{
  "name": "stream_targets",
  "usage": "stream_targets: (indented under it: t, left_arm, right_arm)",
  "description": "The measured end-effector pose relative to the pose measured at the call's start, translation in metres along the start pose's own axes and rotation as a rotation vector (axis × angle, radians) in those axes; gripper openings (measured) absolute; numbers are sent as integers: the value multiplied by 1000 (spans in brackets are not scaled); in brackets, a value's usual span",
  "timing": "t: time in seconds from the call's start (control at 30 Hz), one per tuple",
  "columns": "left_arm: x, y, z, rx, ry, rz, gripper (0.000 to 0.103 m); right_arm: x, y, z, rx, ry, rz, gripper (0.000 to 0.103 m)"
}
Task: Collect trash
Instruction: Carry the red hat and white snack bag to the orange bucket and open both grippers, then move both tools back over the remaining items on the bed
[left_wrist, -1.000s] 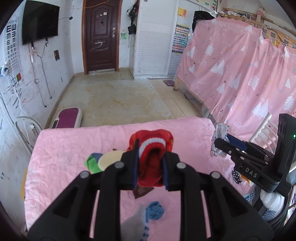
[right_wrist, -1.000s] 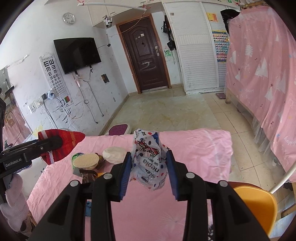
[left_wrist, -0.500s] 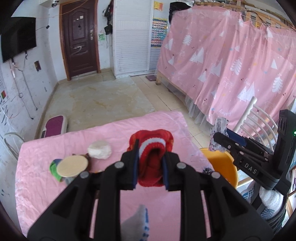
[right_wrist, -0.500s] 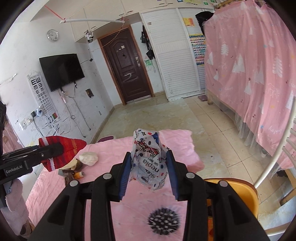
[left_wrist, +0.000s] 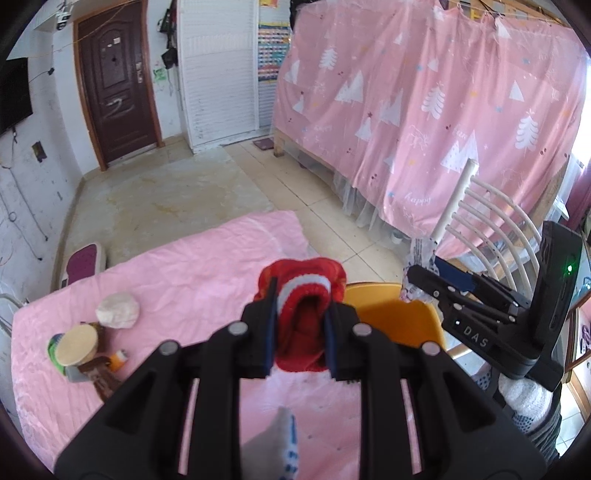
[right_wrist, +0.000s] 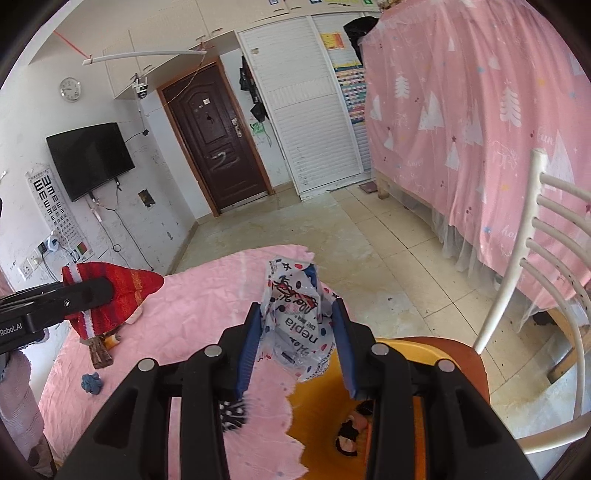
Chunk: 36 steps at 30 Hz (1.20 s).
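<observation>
Your left tongs (left_wrist: 299, 341) pinch a red knitted sock (left_wrist: 301, 314) and your right tongs (right_wrist: 297, 345) a crumpled tissue wrapper (right_wrist: 295, 325), both nearing the orange bin (right_wrist: 424, 354) just ahead-right, while scraps left of them remain on the table (left_wrist: 207, 266).

door (right_wrist: 218, 147) dark brown | floor (right_wrist: 310, 221) beige tile | curtain (right_wrist: 480, 110) pink, tree print | TV (right_wrist: 88, 158) wall-mounted

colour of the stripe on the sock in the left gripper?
White, on a red sock; clearest in the left wrist view.
</observation>
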<state>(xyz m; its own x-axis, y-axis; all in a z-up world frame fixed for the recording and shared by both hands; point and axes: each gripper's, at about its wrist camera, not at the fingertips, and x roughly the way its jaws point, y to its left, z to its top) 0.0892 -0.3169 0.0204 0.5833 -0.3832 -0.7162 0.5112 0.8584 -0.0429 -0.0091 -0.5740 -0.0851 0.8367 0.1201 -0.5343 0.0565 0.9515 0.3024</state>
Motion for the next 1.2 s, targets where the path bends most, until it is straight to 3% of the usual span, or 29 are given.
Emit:
stream_targets:
  t: [0.27,0.5,0.7,0.77,1.2]
  left_arm:
    - [22,-38,1,57,41,-21,19]
    - [44,-70,8,108,85,-47,19]
    - [57,-91,13,132,110,-68,34]
    - [59,-95,14,130,114,-73,45]
    - [52,-88,17,108,95,-71,46]
  right_arm:
    - [2,-33,-9,45,7,-12,28]
    - [2,-52,-19,86,13,-35,34]
    - [0,-63,-23,109,9,-44,45]
    - [0,-67,-24,112,10,-44,48]
    - [0,-60,-25,108,10,-44,53]
